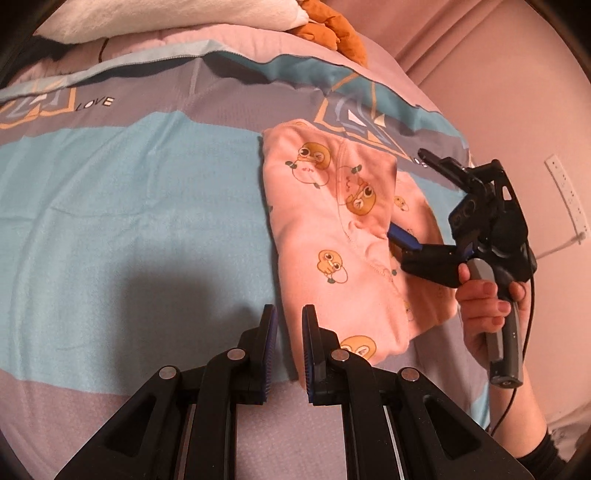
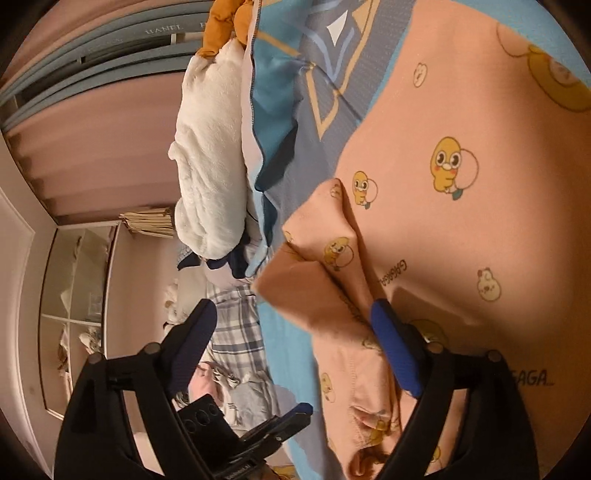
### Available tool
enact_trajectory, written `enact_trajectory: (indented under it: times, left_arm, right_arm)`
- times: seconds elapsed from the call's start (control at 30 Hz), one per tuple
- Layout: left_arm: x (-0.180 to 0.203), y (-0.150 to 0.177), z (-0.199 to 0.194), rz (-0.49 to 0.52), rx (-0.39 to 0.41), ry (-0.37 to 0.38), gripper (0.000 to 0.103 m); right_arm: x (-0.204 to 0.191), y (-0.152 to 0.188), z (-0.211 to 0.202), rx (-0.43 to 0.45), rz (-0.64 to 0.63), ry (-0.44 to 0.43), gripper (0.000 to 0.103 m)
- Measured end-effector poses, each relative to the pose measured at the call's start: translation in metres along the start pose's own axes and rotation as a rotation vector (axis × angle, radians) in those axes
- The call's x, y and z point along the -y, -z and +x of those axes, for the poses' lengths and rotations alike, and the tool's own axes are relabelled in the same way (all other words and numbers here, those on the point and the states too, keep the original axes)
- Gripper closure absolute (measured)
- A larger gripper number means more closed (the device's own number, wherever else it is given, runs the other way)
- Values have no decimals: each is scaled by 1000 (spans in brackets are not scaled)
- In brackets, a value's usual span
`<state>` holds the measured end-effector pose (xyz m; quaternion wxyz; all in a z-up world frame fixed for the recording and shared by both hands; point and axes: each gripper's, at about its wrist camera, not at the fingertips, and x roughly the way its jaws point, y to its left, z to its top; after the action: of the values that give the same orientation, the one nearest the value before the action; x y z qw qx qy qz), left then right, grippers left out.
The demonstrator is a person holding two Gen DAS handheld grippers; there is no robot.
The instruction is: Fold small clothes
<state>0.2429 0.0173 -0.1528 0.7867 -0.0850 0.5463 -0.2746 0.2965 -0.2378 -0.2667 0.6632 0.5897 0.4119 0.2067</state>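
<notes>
A pink garment (image 1: 332, 229) printed with yellow cartoon ducks lies partly folded on the blue and grey bedcover (image 1: 129, 192). My left gripper (image 1: 290, 321) hovers at the garment's near left edge, jaws shut with nothing between them. A hand holds my right gripper (image 1: 406, 190) at the garment's right side. It is open wide, with its lower blue-padded finger (image 1: 402, 238) tucked under a folded flap and the other finger raised clear. In the right wrist view the flap (image 2: 314, 291) sits between the spread fingers of the right gripper (image 2: 291, 315), and the left gripper (image 2: 291, 417) shows low down.
A white fluffy blanket (image 1: 166, 14) and an orange plush toy (image 1: 332, 29) lie at the head of the bed. A wall with a power strip (image 1: 565, 192) runs close along the right. Plaid fabric (image 2: 236, 332) and a glass-fronted cabinet (image 2: 74, 295) lie beyond.
</notes>
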Motion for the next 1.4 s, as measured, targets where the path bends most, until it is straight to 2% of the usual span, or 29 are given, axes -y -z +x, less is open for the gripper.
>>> enact_trajectory:
  times: [0.07,0.17,0.2,0.23,0.27,0.33,0.43,0.63,0.83,0.9,0.97,1.07,1.13,1.3,1.4]
  left_arm:
    - [1,0,1,4,0,4,95]
    - [1,-1,1,4,3,15,95]
    - [0,0,0,2,4,19,95]
    - [-1,1,1,-1,4,22,95]
    - [-1,2,2,-2,3,23,95]
    - [-3,4,4,-2,-3,23,95]
    - [-6,8,7,-10,-12,22,95]
    - [-6,10,3,-9,-9,20,95]
    - [7,6,7,-1,-3,43,95]
    - [13,3,13,7,-8,46,95]
    - [22,-3,20,14,-13,49,95]
    - [37,-10,31,21,-13,63,95]
    - [53,-16,38,37,-12,86,95]
    - [91,-27,55,130,-23,92,95]
    - [103,-28,65,162,-28,74,95]
  right_arm:
    - [-7,3,7,-18,-55,84,19]
    - [-28,10,30,-38,-180,263,26]
    - [-35,13,37,-33,-228,312,34]
    - [-38,14,43,-26,-257,344,50]
    - [-41,15,50,-25,-282,385,59]
    - [-41,16,58,-29,-292,430,83]
    - [-40,15,62,-22,-328,460,93]
    - [-74,13,35,21,-471,453,94]
    - [-95,-6,-16,93,-543,560,94]
    - [-87,-16,-32,107,-532,581,93]
    - [-71,-24,-39,84,-504,592,91]
    - [-46,-35,-37,60,-459,630,87]
    - [-34,-40,-38,60,-433,621,85]
    - [-28,-48,-56,120,-432,604,84]
    - [-34,-50,-74,184,-459,683,82]
